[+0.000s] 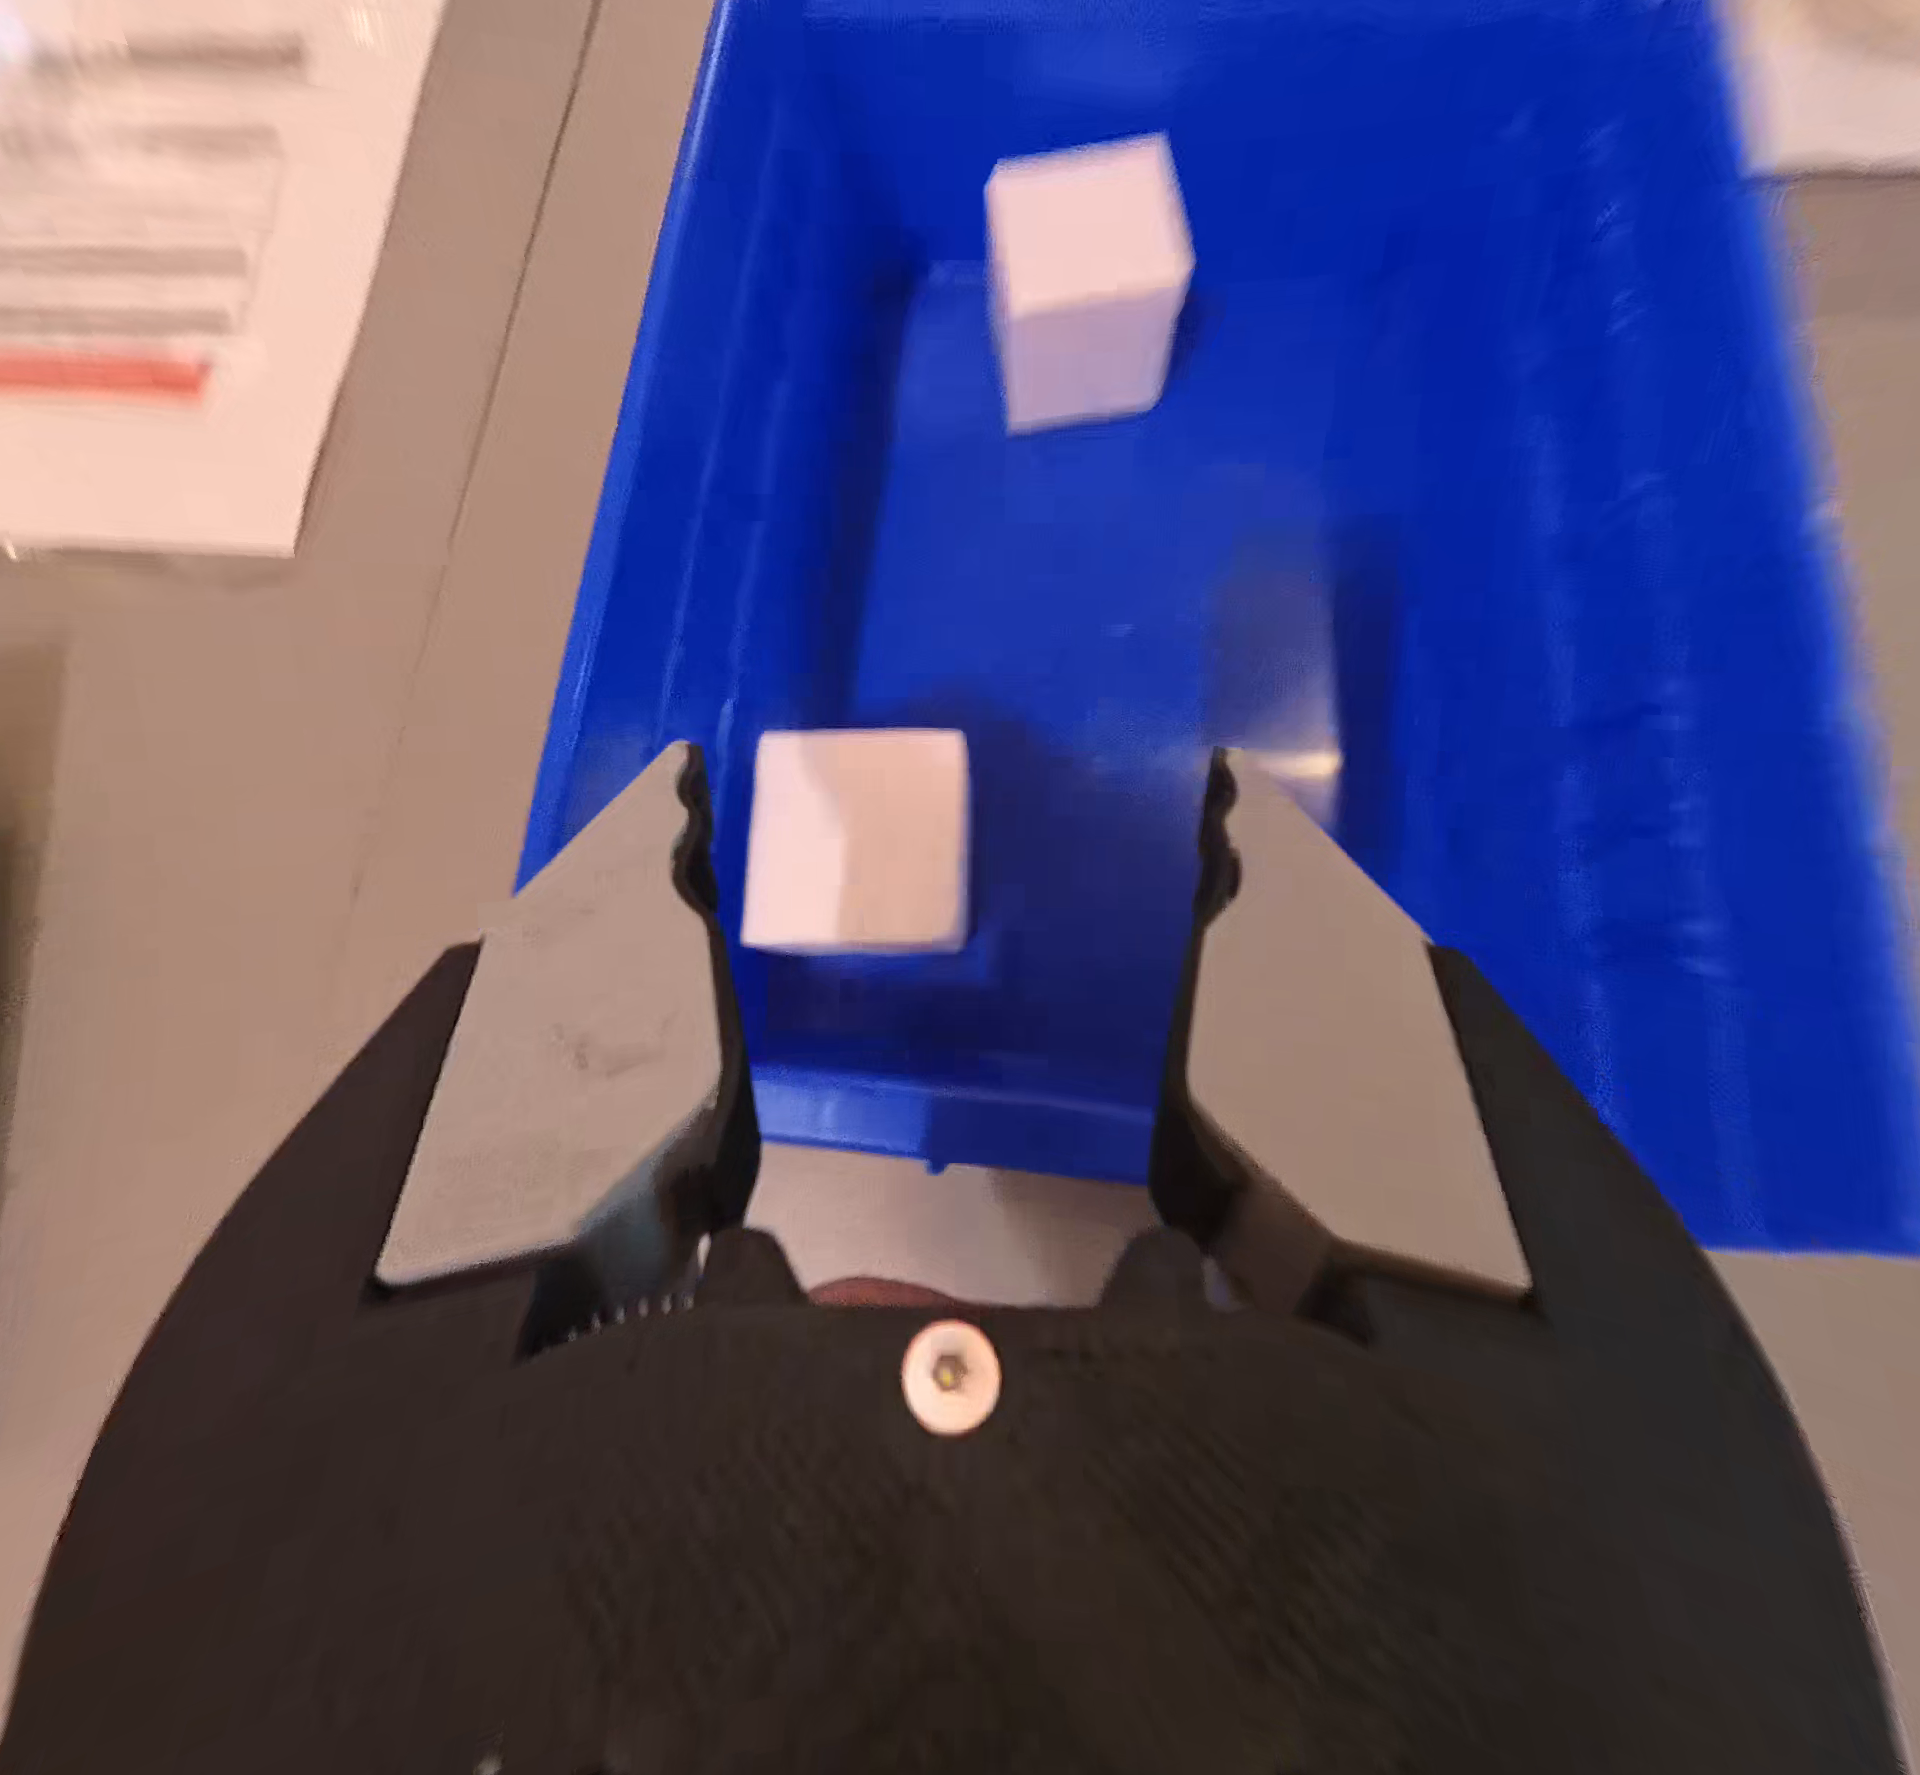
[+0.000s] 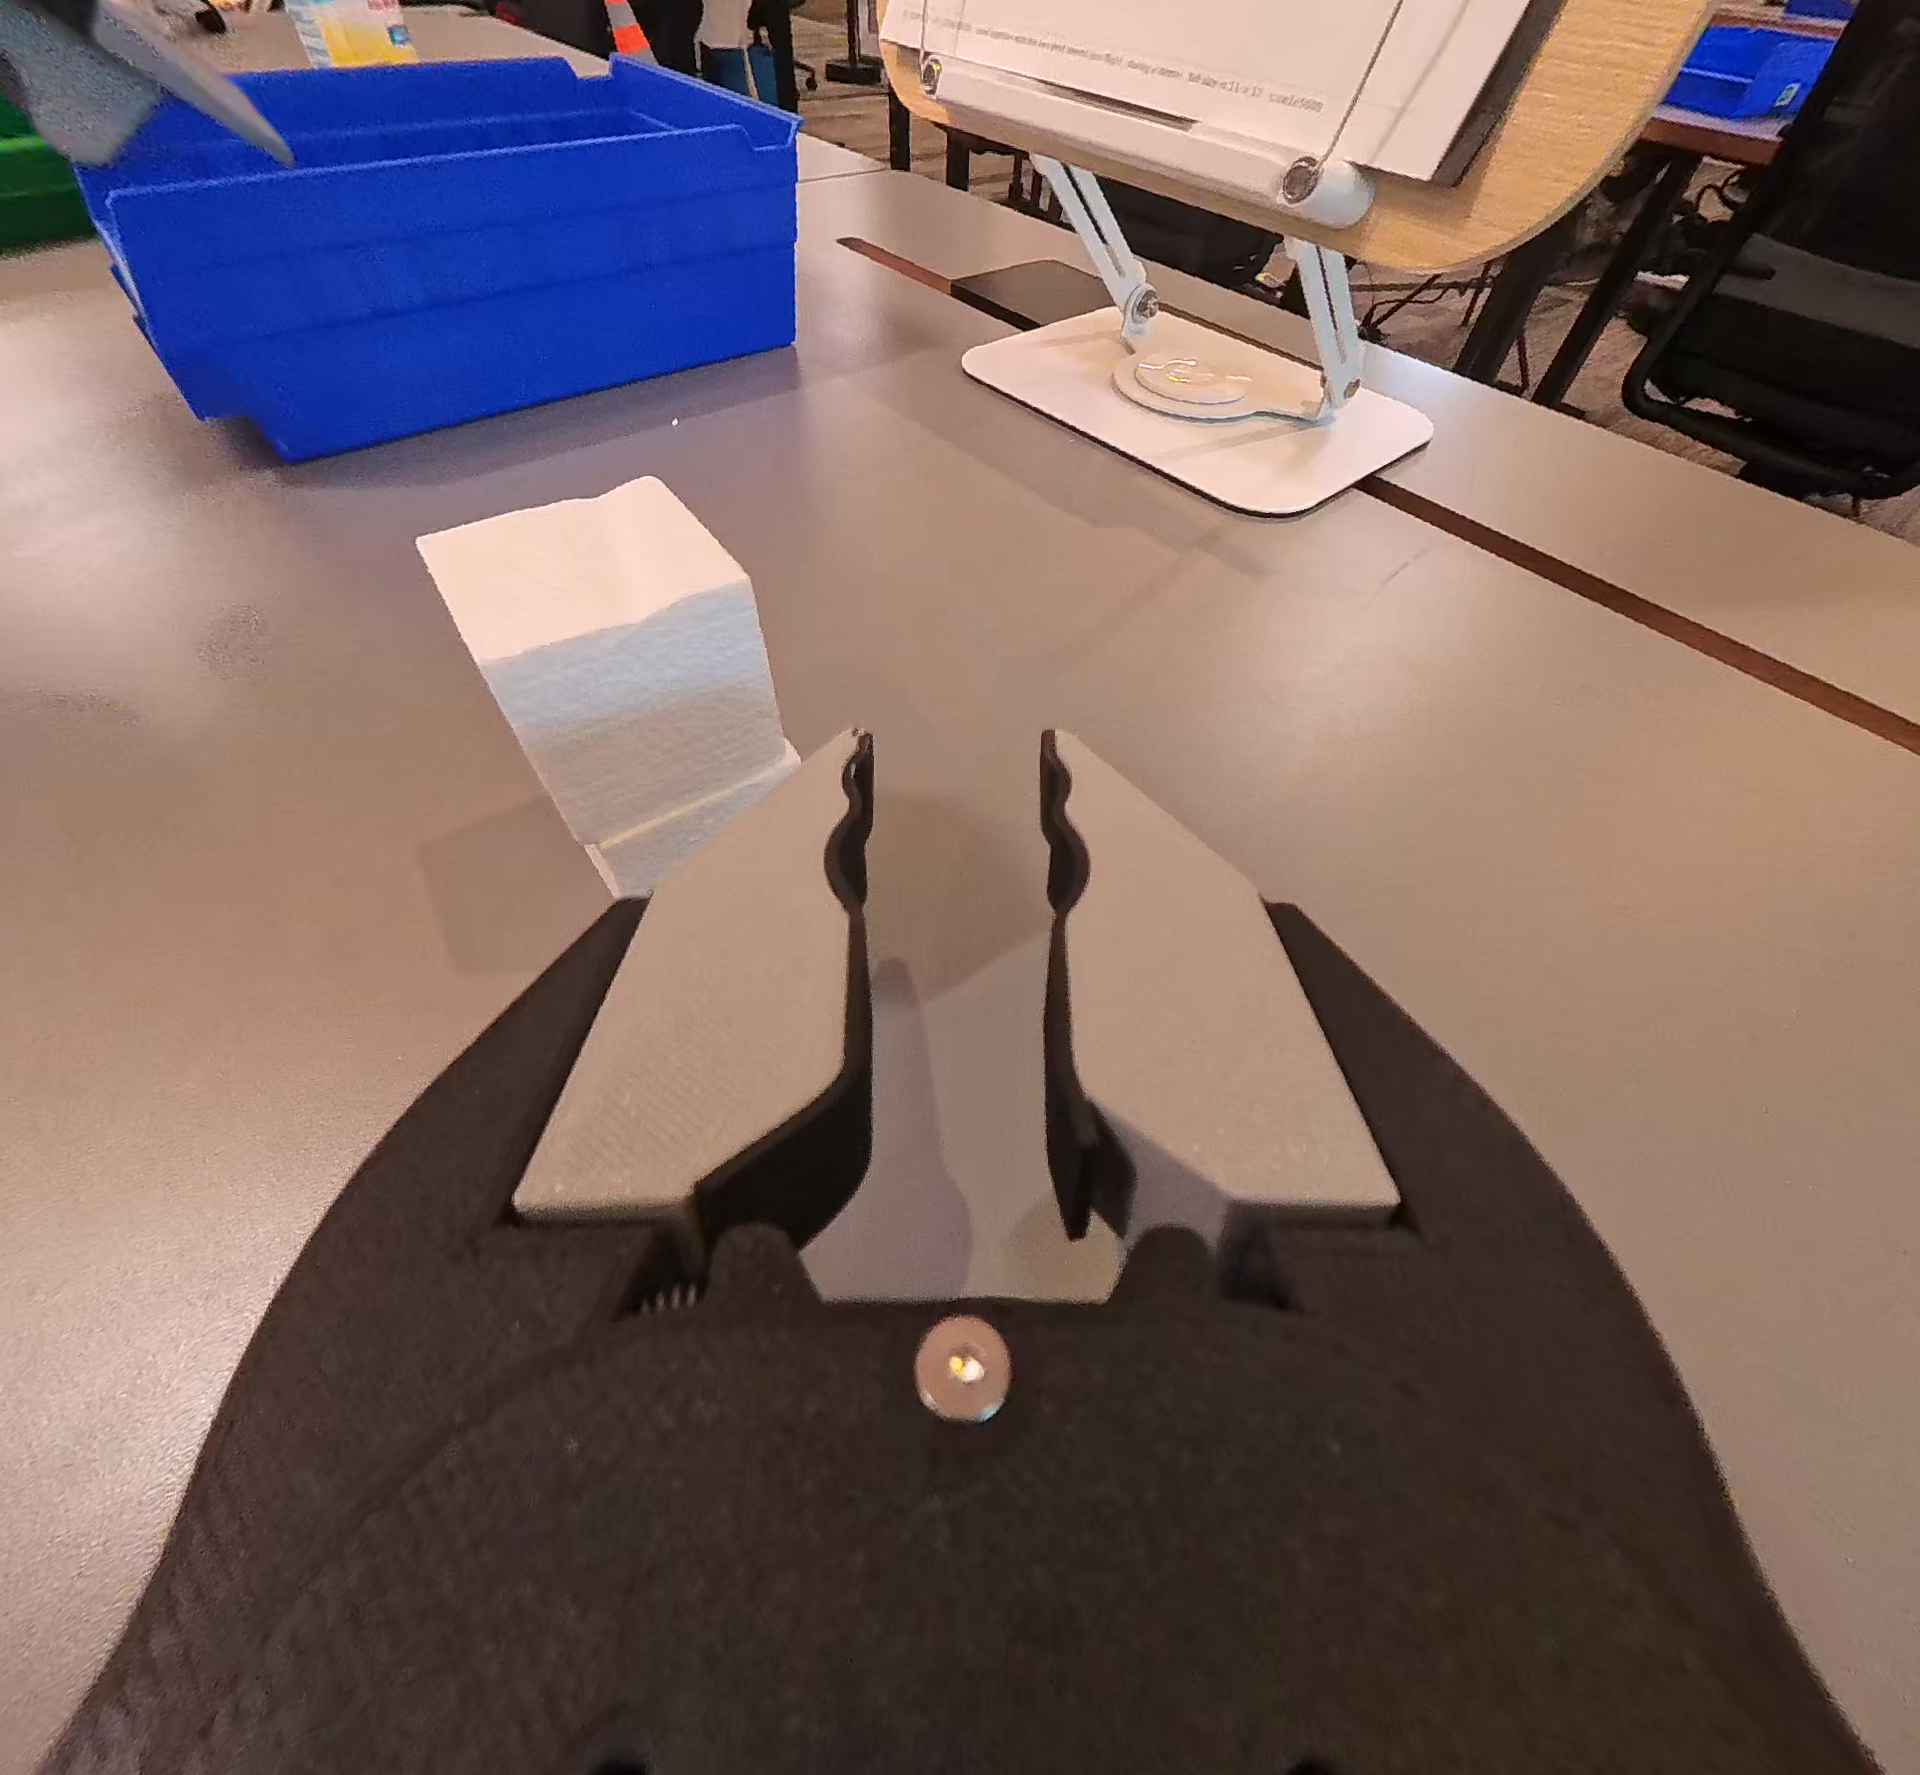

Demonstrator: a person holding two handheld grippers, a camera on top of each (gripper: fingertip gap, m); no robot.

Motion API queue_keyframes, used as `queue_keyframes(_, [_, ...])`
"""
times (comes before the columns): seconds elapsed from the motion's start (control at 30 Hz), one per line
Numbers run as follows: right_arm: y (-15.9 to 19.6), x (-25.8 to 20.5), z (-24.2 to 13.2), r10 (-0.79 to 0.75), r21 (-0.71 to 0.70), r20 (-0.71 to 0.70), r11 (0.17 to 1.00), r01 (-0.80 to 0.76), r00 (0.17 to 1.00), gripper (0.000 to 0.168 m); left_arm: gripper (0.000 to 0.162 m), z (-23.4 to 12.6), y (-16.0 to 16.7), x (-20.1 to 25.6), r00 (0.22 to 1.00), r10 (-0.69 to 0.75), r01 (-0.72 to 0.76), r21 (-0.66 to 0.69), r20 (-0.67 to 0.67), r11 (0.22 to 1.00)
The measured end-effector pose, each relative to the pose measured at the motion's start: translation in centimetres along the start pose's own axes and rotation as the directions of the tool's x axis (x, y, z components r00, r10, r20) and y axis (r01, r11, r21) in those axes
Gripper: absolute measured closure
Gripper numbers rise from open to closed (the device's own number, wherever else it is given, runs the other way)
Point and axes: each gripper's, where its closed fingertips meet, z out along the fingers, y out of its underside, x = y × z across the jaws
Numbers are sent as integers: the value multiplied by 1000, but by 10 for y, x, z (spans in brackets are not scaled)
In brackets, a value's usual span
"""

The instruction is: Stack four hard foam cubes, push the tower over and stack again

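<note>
In the left wrist view, two white foam cubes lie in a blue bin (image 1: 1558, 582): a near cube (image 1: 857, 842) and a far cube (image 1: 1086, 281). My left gripper (image 1: 951, 769) is open and empty, hovering over the bin's near end, the near cube just inside its left finger. In the right wrist view, two white foam cubes stand stacked on the grey table: the upper cube (image 2: 613, 645) on a lower cube (image 2: 675, 852), partly hidden by my finger. My right gripper (image 2: 956, 749) is open and empty, just right of the stack.
The blue bin (image 2: 468, 271) stands at the table's back left, with the left gripper's finger (image 2: 125, 73) above it. A document stand (image 2: 1216, 375) holding a printed sheet stands at the back right. A laminated sheet (image 1: 156, 250) lies left of the bin. About 50 centimeters separates my left fingertips from my right. To reach the near cube (image 1: 857, 842) in a straight line is about 4 centimeters for my left fingers, about 50 centimeters for my right.
</note>
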Motion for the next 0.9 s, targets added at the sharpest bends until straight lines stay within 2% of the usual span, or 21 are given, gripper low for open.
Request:
queue_keyframes(0.03, [0, 0, 0, -1, -2, 0, 1000, 1, 1000, 139, 69, 9, 12, -9, 1000, -1, 2, -53, 18, 999])
queue_keyframes(0.1, [1, 0, 0, 3, -2, -1, 1000, -3, 1000, 139, 90, 23, 32, -16, 999, 23, -19, -130, 29, 991])
queue_keyframes(0.13, [1, 1, 0, 6, -1, -2, 1000, -6, 1000, 139, 89, 28, 42, -17, 999, 31, -25, -175, 33, 984])
queue_keyframes(0.17, [1, 1, -1, 10, 1, -1, 1000, -10, 1000, 139, 88, 31, 43, -16, 1000, 19, -14, -176, 22, 984])
queue_keyframes(0.33, [-1, 2, -3, 21, 12, 3, 1000, -21, 1000, 139, 100, 35, 41, -21, 999, 23, -14, -190, 47, 982])
queue_keyframes(0.43, [-3, 0, -4, 16, 16, 5, 1000, -16, 1000, 139, 99, 37, 43, -21, 997, 54, -39, -233, 60, 972])
queue_keyframes(0.57, [-7, -2, -6, 7, 26, 7, 1000, -8, 1000, 140, 82, 38, 47, -12, 994, 108, -93, -293, 36, 952])
queue_keyframes(0.63, [-8, -2, -7, 7, 32, 8, 999, -7, 1000, 140, 95, 38, 44, -3, 987, 157, -146, -279, 19, 949])
queue_keyframes(0.73, [-10, -2, -8, 8, 40, 10, 999, -9, 1000, 140, 81, 39, 43, 21, 980, 192, -198, -255, -50, 946])
queue_keyframes(0.9, [-9, -3, -7, 6, 34, 10, 999, -6, 1000, 140, 80, 41, 40, 21, 969, 246, -237, -264, -2, 935])
